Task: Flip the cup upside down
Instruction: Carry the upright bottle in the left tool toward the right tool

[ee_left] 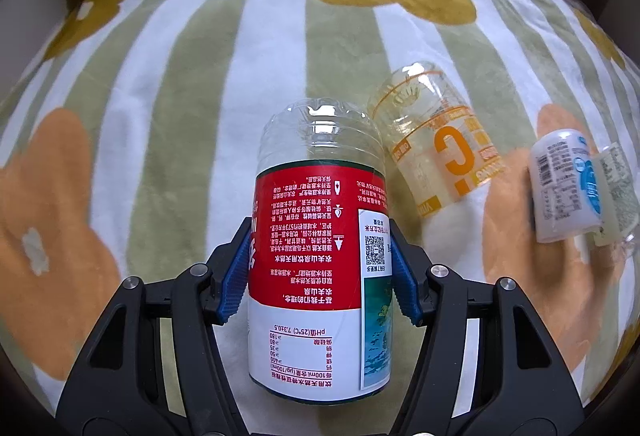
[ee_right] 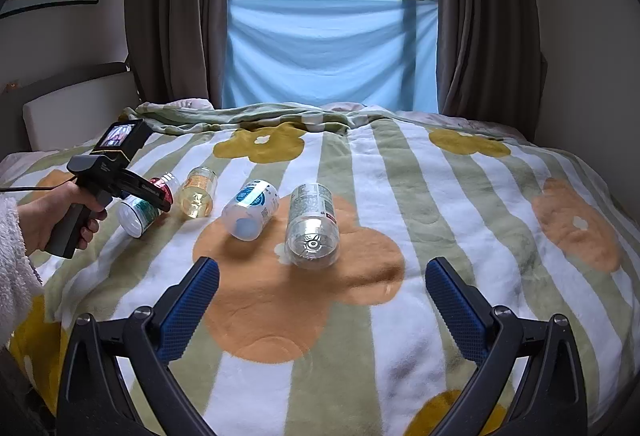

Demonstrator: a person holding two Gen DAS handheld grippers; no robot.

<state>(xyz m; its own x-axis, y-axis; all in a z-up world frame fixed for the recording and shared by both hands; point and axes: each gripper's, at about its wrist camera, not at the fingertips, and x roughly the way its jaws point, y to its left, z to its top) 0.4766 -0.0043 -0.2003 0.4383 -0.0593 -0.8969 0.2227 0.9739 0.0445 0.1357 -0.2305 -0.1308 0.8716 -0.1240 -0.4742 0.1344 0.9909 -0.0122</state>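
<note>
Clear plastic cup with red-and-white label (ee_left: 320, 268) clamped between blue-padded fingers (ee_left: 234, 276) of left gripper (ee_left: 320, 272) (above striped flowered bed blanket (ee_left: 192, 84)); right gripper (ee_right: 322, 300) spread wide, empty.

Clear plastic cup with red-and-white printed label (ee_left: 320, 276) lay tilted on its side on the striped floral blanket, at the left end of the row, held between blue pads. Its ribbed transparent closed base pointed to the far side; label text read inverted in the left wrist view. In the right wrist view the same cup (ee_right: 140, 210) showed its white near end facing the camera, red band farther back, partly covered by the holding tool. It sat just beside a clear yellow-orange printed cup on its right, whether touching could not be told.
</note>
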